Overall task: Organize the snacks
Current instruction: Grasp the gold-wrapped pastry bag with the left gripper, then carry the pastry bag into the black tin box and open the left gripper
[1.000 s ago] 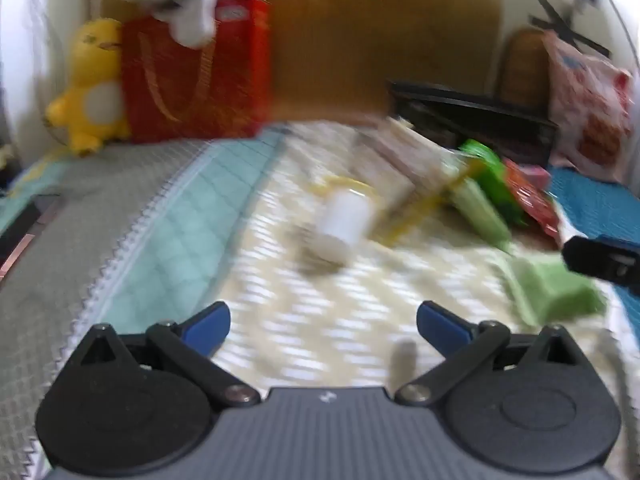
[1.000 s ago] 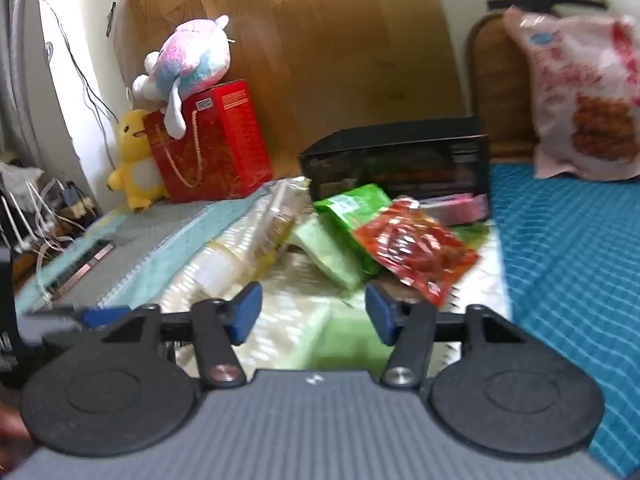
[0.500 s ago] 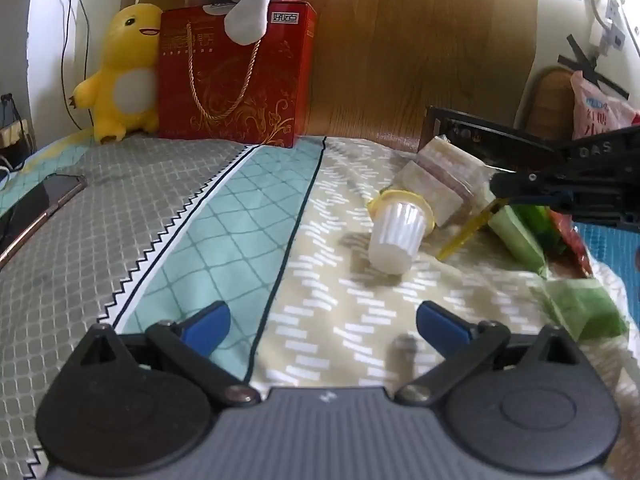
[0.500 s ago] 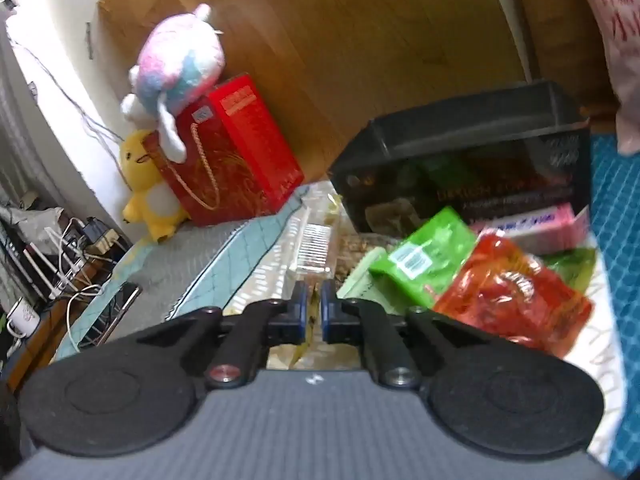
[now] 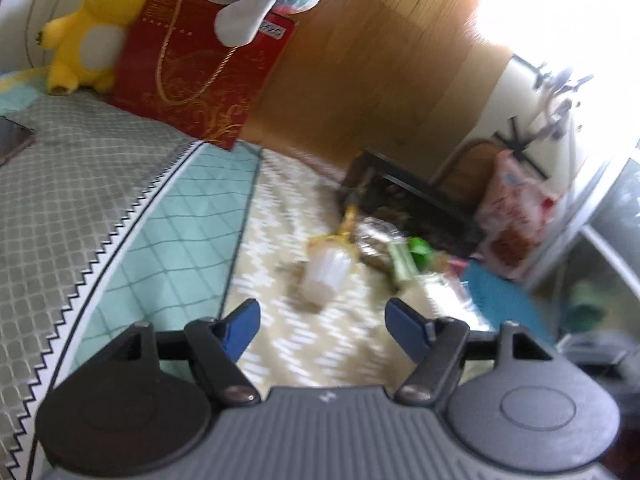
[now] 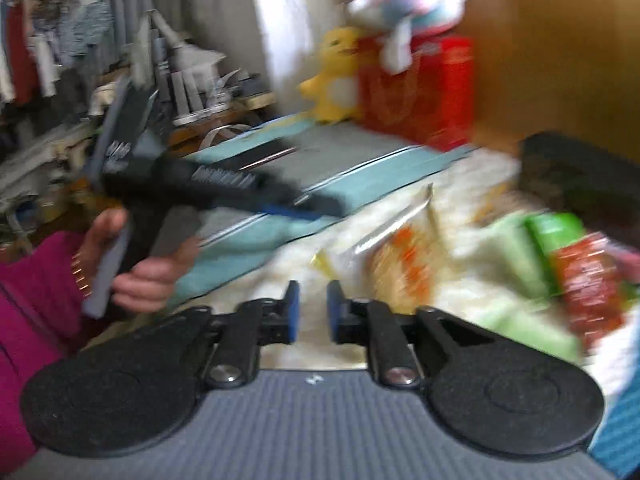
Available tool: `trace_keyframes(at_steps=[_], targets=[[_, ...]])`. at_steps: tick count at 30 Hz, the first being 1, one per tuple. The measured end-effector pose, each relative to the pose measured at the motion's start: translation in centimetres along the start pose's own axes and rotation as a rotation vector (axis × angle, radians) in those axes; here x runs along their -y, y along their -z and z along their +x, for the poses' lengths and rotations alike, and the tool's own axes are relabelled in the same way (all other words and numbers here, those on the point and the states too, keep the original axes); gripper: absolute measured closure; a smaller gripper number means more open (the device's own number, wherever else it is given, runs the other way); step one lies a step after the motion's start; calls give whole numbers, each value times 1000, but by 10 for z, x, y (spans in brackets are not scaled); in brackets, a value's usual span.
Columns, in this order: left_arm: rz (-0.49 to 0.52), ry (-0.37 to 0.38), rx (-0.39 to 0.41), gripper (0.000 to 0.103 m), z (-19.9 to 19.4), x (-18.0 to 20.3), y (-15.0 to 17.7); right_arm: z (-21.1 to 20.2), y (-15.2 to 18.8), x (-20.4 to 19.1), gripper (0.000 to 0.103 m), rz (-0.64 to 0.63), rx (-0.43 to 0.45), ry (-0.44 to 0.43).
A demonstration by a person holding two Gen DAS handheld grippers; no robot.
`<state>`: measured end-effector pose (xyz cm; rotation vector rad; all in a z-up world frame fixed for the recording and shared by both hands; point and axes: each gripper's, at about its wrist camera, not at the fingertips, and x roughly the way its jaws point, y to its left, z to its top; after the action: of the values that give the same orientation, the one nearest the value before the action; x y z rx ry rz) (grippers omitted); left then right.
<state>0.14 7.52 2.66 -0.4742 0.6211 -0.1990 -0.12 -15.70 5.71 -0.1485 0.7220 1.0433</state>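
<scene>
The left gripper (image 5: 322,322) hangs low in the centre of its frame with the blue-padded jaws spread wide and nothing between them. Just above it a white ribbed plastic cup (image 5: 326,276) with a yellow rim lies on its side on the cream patterned bedspread (image 5: 320,348). To the right of the cup sits a blurred heap of crinkled snack packets (image 5: 400,256), green ones among them, and a black box (image 5: 416,208) stands behind at centre right. In the upper left a glossy red gift bag (image 5: 204,76) with a gold cord handle stands beside a yellow plush duck (image 5: 94,28).

In the right wrist view, the right gripper (image 6: 312,312) at lower centre has its jaws drawn close with a narrow gap, and they grip nothing. A shiny clear packet (image 6: 400,256) with orange contents lies just above and right of it, and a red packet (image 6: 588,280) at the right edge. At middle left a hand (image 6: 148,276) in a magenta sleeve holds the other tool's handle.
</scene>
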Motion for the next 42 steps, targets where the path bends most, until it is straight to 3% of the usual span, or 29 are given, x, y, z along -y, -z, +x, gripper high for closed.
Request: trace_keyframes(at_steps=[2, 3, 5, 10, 15, 19, 23, 26, 30, 34, 37, 42], targets=[[-2, 19, -2, 35, -4, 0, 0, 10, 0, -1, 55, 9, 18, -1], [-4, 23, -6, 36, -8, -1, -2, 14, 0, 3, 52, 28, 28, -2], [3, 16, -22, 39, -10, -1, -3, 17, 5, 9, 52, 61, 39, 1], [31, -15, -57, 44, -11, -6, -4, 28, 26, 15, 51, 116, 26, 102], [5, 45, -158, 61, -16, -27, 5, 44, 35, 8, 42, 36, 9, 162], [84, 55, -226, 65, -9, -15, 12, 66, 35, 8, 43, -11, -13, 158], [125, 49, -241, 62, -13, -8, 23, 70, 36, 2, 58, -56, 18, 239], [142, 56, -238, 63, -19, 2, 23, 45, 39, 9, 58, -20, 62, 225], [221, 133, -203, 63, -24, 32, 11, 3, 34, 12, 58, -12, 153, 288], [323, 176, -149, 62, -8, 77, -18, -22, 7, 49, 58, 7, 223, 389], [379, 201, -109, 62, 27, 113, -54, -31, -21, 94, 58, 56, 261, 442], [359, 193, -142, 62, 105, 155, -105, -22, -54, 171, 58, 192, 215, 480]])
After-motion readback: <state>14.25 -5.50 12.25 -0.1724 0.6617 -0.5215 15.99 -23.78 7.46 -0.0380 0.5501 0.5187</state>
